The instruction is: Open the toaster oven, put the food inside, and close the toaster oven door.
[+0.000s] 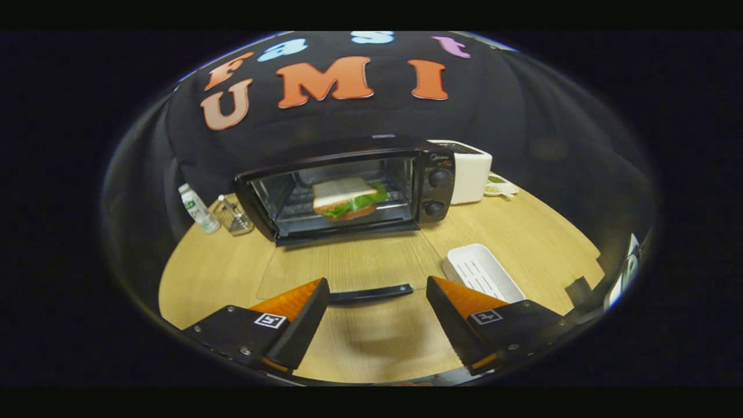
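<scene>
sandwich [348, 198] sits inside toaster oven [348, 188]; my hand-held gripper [371, 310], wide and empty, must lift door handle [371, 293] shut.

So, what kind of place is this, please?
Probably a mock kitchen counter set up in a recording booth. A toaster oven stands open on a wooden table with a sandwich inside, a white appliance beside it and black cloth behind. The gripper is open, near the door handle.

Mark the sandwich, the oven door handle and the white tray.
sandwich [346, 198], gripper view, on the top bread slice.
oven door handle [371, 293], gripper view, on the bar's middle.
white tray [458, 264], gripper view, on its near-left rim.
</scene>
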`<control>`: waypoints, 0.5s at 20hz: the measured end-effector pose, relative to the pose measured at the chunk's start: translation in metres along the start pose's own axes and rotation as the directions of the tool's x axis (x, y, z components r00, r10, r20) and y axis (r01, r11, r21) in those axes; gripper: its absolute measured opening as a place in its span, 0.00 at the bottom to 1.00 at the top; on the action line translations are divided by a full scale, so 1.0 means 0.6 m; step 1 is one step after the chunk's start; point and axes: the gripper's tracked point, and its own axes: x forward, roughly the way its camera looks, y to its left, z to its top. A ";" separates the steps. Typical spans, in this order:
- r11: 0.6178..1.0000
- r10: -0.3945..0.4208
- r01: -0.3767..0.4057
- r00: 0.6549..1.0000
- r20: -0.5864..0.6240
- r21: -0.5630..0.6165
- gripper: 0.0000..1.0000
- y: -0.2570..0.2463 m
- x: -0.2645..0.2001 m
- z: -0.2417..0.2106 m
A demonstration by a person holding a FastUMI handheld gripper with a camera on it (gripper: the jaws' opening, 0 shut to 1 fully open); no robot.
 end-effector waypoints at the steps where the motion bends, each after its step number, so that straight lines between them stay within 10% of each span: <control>1: 1.000 0.003 -0.004 1.000 -0.025 -0.026 0.99 0.002 0.003 -0.012; 10: 0.995 -0.004 -0.021 0.970 -0.245 -0.100 1.00 0.020 0.072 -0.123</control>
